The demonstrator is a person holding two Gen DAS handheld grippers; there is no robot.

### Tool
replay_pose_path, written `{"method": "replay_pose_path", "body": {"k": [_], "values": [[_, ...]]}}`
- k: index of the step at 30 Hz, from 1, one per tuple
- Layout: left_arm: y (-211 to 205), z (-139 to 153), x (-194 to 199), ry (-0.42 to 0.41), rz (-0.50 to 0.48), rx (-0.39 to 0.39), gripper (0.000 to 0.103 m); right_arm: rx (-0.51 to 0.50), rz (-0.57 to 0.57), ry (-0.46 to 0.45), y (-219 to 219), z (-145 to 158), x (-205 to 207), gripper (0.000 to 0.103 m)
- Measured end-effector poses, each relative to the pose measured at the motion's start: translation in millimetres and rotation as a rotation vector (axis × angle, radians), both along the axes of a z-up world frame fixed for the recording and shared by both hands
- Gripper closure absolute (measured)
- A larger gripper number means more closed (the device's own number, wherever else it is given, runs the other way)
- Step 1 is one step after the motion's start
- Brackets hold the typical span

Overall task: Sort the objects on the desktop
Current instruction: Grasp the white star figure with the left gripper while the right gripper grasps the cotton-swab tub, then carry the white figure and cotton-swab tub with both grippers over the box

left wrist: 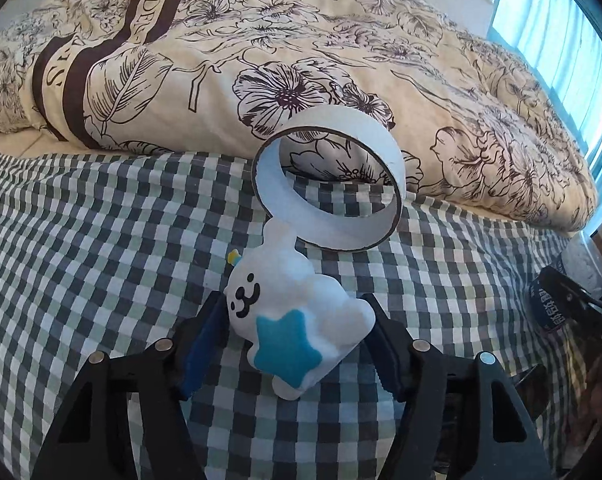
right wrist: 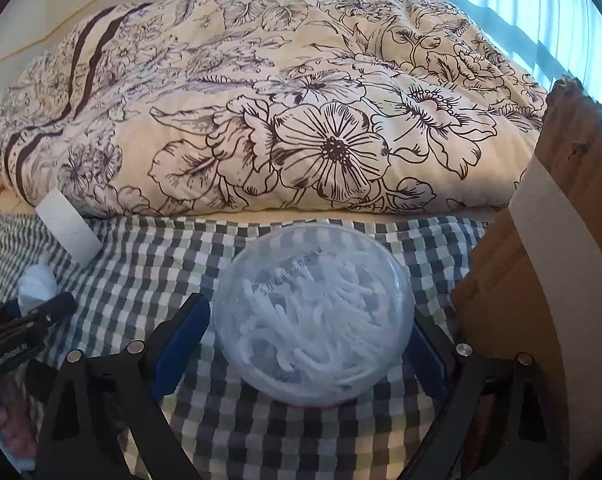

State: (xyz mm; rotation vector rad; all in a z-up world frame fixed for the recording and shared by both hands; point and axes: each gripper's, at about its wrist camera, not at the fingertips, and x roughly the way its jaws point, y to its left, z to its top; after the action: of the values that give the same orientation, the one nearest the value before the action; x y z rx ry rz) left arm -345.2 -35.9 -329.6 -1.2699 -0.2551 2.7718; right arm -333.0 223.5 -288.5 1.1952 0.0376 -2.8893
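Left gripper [left wrist: 297,344] fingers closed on white figurine [left wrist: 289,316], tape ring [left wrist: 329,188] just beyond | right gripper [right wrist: 309,344] fingers clamped round clear tub [right wrist: 313,312] over checked cloth [right wrist: 141,272] | cardboard box [right wrist: 533,280] immediately right, nearer right hand.

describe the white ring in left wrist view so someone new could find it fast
Start at the floral quilt bunched along the back, then drop to where it meets the checked cloth. The white ring stands on edge there, just beyond the white toy with a blue star between the left gripper fingers. It's the only hollow hoop; you see the quilt through it.
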Motion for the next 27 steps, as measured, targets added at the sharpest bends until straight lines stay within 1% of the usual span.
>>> {"method": "replay_pose_path", "body": {"k": [1,2,3,5,8,13,17,23,27], "values": [[-1,0,1,0.000,-0.002,0.007,0.035,0.000,0.002,0.003,-1,0,1,0.016],[-2,0,2,0.002,-0.003,0.011,0.036,0.010,0.003,0.010,-2,1,2,0.030],[-2,0,4,0.005,-0.004,0.012,0.037,0.025,0.000,0.015,-3,1,3,0.041],[-1,1,6,0.014,-0.004,0.008,0.041,0.035,0.014,0.018,-5,1,5,0.041],[3,5,10,0.025,0.001,-0.014,0.041,0.024,0.030,0.012,-5,2,8,0.041],[13,19,22,0.064,-0.012,-0.068,0.041,-0.004,0.055,0.008,-6,12,19,0.041],[17,32,37,0.074,-0.017,-0.079,0.041,-0.021,0.080,0.021,-12,25,36,0.041],[9,60,67,0.098,-0.004,-0.073,0.041,-0.049,0.119,0.035,-22,50,71,0.041],[7,86,88,0.125,0.005,-0.078,0.041,-0.060,0.146,0.052,-28,67,94,0.041]]}}
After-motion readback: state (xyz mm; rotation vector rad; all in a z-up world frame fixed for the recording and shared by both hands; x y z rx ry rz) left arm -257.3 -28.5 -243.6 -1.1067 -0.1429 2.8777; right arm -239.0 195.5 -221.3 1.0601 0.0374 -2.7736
